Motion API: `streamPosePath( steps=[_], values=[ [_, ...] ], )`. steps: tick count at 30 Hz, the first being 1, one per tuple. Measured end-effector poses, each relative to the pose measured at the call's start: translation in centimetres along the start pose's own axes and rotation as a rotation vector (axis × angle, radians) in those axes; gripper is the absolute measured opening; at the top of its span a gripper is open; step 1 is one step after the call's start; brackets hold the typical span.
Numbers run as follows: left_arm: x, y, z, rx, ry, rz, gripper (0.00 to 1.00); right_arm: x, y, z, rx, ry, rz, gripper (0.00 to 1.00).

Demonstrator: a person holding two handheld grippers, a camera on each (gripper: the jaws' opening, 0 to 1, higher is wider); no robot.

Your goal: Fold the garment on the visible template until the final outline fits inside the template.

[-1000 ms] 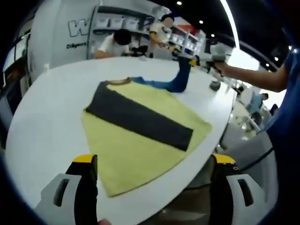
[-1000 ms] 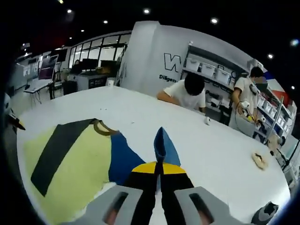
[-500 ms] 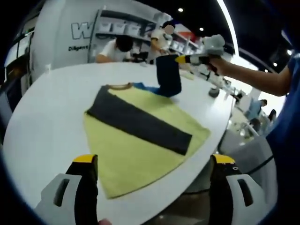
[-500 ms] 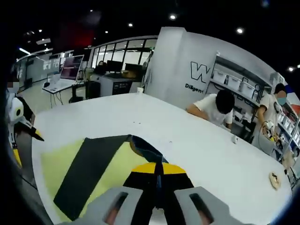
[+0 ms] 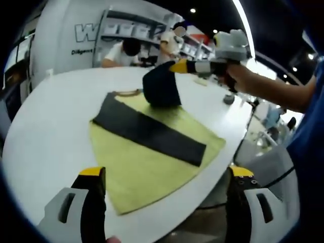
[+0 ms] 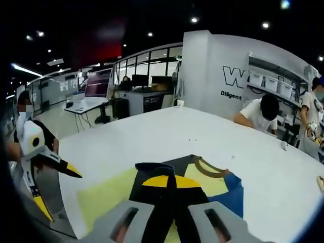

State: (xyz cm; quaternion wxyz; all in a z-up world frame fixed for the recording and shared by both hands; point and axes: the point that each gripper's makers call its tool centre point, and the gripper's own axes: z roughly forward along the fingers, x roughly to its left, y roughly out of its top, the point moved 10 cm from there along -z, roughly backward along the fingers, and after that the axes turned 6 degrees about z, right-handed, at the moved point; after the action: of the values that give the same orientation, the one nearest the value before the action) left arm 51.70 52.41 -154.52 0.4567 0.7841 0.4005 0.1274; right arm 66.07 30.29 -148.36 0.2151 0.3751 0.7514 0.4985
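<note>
Garment (image 5: 152,152) soft matt cloth; table (image 5: 45,131) smooth, white, slightly glossy.

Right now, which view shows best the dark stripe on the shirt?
The left gripper view: the whole dark stripe crosses the yellow shirt unobstructed. In the right gripper view, the right gripper and its held sleeve hide most of it.

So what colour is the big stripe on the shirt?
Dark grey stripe across the yellow shirt, clearest in the left gripper view.

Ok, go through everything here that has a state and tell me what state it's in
Garment: spread flat on the table, one sleeve lifted and folded over the body.
Sleeve: off the table, pinched in the right claw.
Right claw: shut on the sleeve.
Left claw: open, holding nothing.
</note>
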Motion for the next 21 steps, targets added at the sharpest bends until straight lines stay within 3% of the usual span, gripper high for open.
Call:
streamPosePath(
  steps=[4, 7, 13, 21],
  values=[
    [-0.1, 0.0, -0.1, 0.0, 0.0, -0.002, 0.97, 1.2, -0.4, 0.0, -0.011, 0.027, 0.036, 0.0],
    [-0.4, 0.0, -0.2, 0.0, -0.001, -0.008, 0.97, 2.4, -0.6, -0.5, -0.057, 0.094, 0.111, 0.0],
    [-0.4, -0.2, -0.2, 0.003, 0.001, -0.019, 0.96, 3.2, -1.7, -1.1, -0.022, 0.111, 0.079, 0.0],
    [-0.4, -0.3, -0.4, 0.006, 0.006, -0.024, 0.96, 5.5, -4.4, -1.0, 0.034, 0.173, 0.064, 0.0]
  ],
)
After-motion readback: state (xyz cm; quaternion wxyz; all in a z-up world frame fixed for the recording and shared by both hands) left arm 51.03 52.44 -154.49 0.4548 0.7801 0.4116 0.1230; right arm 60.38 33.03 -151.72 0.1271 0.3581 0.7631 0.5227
